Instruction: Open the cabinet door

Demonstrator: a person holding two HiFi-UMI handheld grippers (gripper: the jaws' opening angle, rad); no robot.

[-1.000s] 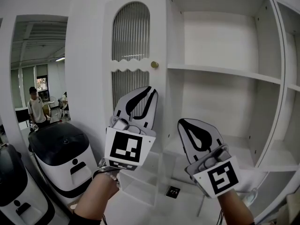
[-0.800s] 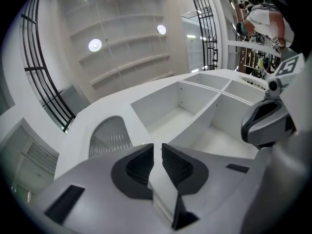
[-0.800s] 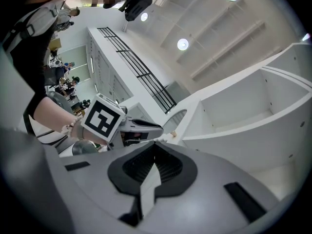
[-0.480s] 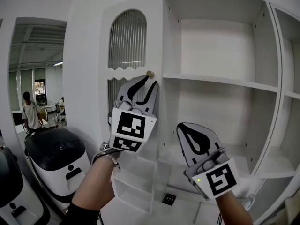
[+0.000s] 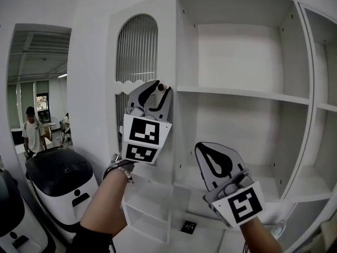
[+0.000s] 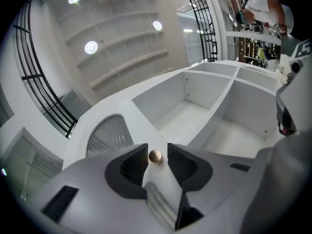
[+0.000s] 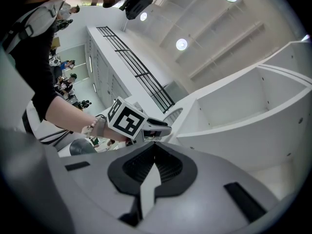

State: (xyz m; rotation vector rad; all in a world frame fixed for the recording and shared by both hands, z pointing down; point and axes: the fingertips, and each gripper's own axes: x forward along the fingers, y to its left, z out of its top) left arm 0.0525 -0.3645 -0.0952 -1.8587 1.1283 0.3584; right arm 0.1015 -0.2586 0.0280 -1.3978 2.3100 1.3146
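Left gripper [image 5: 161, 88]: jaws apart, having just been opening. The round knob [image 6: 155, 156] sits between the jaw tips, just beside the left tip and clear of the right one; neither pad presses on it. The knob is fixed to the door [image 5: 168, 46], which lies directly beyond the jaws, with its ribbed arched panel [image 5: 137, 51] to their left. Open shelves [image 5: 242, 94] lie to their right.

Right gripper [image 7: 155, 147]: jaws together, holding nothing, well apart from the door.
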